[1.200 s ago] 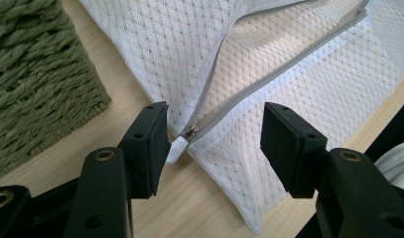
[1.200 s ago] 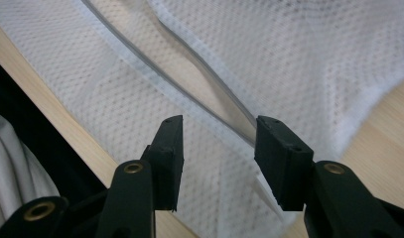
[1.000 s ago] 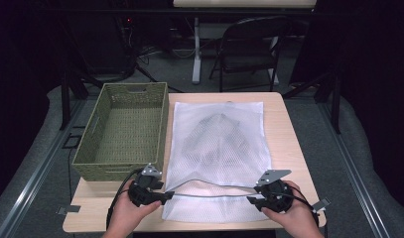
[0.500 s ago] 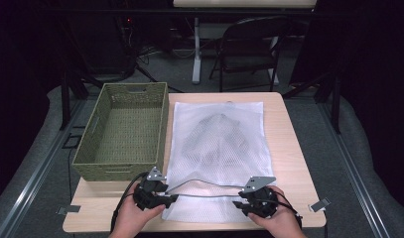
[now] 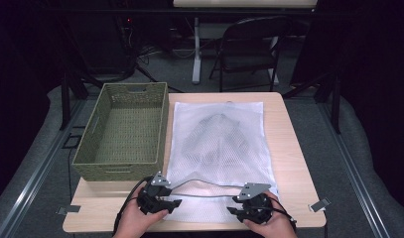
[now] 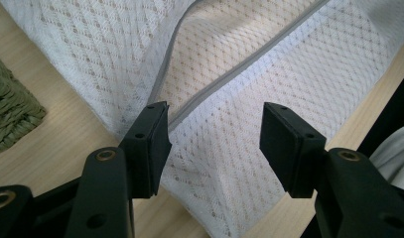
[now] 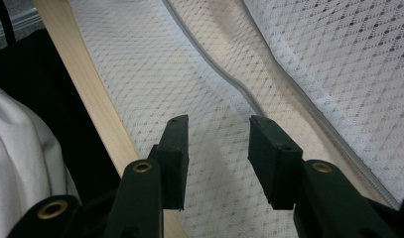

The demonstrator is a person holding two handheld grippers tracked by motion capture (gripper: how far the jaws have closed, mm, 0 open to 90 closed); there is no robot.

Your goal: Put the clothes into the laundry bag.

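Observation:
A white mesh laundry bag (image 5: 219, 148) lies flat on the wooden table (image 5: 291, 148), with a dark garment (image 5: 217, 136) showing through it. Its grey zipper edge (image 6: 229, 79) gapes at the near end. My left gripper (image 5: 172, 203) sits at the bag's near left corner, jaws apart over the mesh (image 6: 214, 134), pressing nothing. My right gripper (image 5: 233, 210) rests at the near right. Its jaws have just been closing a little but still stand apart above the mesh (image 7: 217, 148) beside the zipper (image 7: 224, 74), gripping nothing.
A green woven basket (image 5: 125, 131) stands on the table's left half, right against the bag; its corner (image 6: 11, 114) shows in the left gripper view. A folding chair (image 5: 249, 54) stands beyond the table. A white sleeve (image 7: 21, 163) is close behind the near table edge.
My right gripper has moved left and lower onto the bag's near edge. The left gripper has shifted only slightly. The bag and basket lie as before.

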